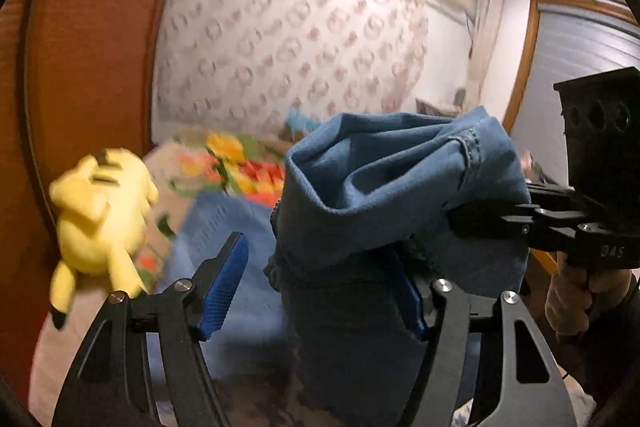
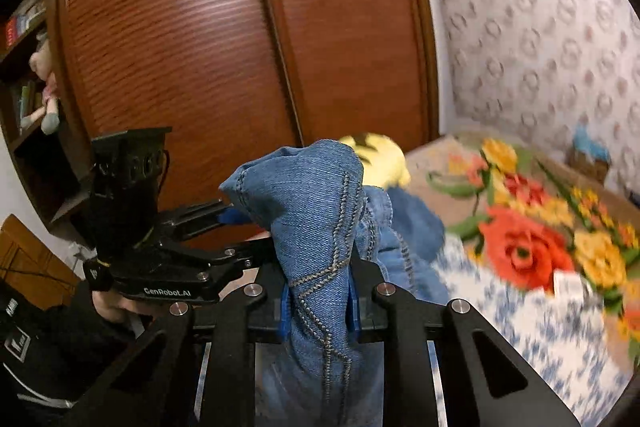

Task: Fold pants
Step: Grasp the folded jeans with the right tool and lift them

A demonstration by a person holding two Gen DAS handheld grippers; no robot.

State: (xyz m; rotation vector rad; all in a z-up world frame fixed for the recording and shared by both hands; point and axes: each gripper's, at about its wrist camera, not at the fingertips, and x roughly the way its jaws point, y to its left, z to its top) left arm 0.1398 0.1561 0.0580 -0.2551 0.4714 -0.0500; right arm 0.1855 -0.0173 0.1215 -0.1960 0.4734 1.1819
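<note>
A: While both units hold cloth aloft over the floral bedspread [image 2: 520,251], what's the status?

B: Right gripper [image 2: 318,311] clenched on the blue denim pants [image 2: 316,227], fabric bunched betw. its blue pads. Left gripper [image 1: 320,287] spread wide; denim drapes over one finger only, not pinched.

A: Advice for this step?

B: Judgement: re-pinch w/ left at a matching edge, pull taut, align seams before lowering.

A: Count?

B: Pants x1, grippers x2, yellow plush toy [image 1: 100,219] x1, wooden wardrobe [image 2: 240,47] x1.
</note>
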